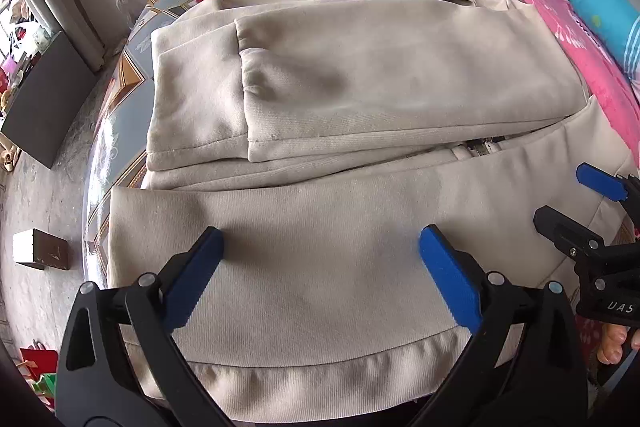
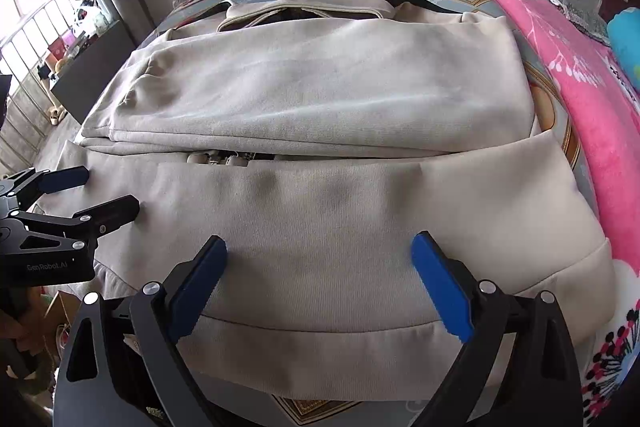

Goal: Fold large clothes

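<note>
Cream jacket (image 1: 360,75) lies sleeves-in; left gripper (image 1: 320,251) and right gripper (image 2: 320,259), both spread, should pinch the near hem (image 2: 312,355) evenly

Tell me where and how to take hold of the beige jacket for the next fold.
Probably grip the beige jacket by its ribbed bottom hem, coming from the near edge. That band lies flat and free nearest both open grippers, the left gripper and right gripper, one toward each corner, while the sleeves are already folded across the chest.
</note>
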Demonstrator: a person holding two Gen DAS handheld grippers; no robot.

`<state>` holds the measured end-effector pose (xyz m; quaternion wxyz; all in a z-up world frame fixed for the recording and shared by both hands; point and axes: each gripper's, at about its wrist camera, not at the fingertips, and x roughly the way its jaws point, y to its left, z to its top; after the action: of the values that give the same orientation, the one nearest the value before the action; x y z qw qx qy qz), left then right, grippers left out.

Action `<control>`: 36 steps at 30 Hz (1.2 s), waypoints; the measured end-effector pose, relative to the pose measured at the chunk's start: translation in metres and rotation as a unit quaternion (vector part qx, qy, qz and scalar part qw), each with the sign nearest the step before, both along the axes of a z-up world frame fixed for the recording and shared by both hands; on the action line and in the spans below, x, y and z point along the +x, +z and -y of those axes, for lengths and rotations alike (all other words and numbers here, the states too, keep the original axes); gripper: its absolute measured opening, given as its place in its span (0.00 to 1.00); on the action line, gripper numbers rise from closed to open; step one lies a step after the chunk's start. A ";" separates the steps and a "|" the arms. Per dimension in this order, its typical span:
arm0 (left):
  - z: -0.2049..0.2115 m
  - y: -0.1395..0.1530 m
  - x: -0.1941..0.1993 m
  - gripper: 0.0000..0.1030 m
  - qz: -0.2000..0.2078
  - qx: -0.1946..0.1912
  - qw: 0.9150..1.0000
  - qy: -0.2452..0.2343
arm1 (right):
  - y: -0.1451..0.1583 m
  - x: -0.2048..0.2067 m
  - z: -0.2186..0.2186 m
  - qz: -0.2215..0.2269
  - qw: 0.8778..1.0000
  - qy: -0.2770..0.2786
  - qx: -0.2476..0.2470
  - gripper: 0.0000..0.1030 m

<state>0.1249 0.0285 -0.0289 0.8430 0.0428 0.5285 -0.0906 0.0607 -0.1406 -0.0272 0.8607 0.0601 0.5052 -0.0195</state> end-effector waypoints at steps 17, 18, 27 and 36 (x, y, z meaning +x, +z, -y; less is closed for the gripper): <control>-0.001 0.000 0.001 0.93 -0.006 0.001 1.000 0.010 | 0.000 -0.002 0.000 0.006 1.000 0.006 0.010 0.91; -0.001 -0.001 0.001 0.93 -0.006 0.001 1.000 0.010 | 0.000 -0.002 0.000 0.006 1.000 0.007 0.010 0.91; -0.001 0.000 0.002 0.93 -0.010 0.003 1.000 0.010 | 0.000 -0.002 0.002 0.006 1.000 0.005 0.016 0.92; 0.000 -0.001 -0.001 0.94 -0.003 0.004 1.000 0.000 | 0.022 0.002 -0.014 0.032 0.999 0.013 -0.027 0.92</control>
<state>0.1243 0.0286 -0.0296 0.8413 0.0461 0.5314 -0.0883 0.0628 -0.1269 -0.0050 0.8781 0.0310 0.4771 -0.0194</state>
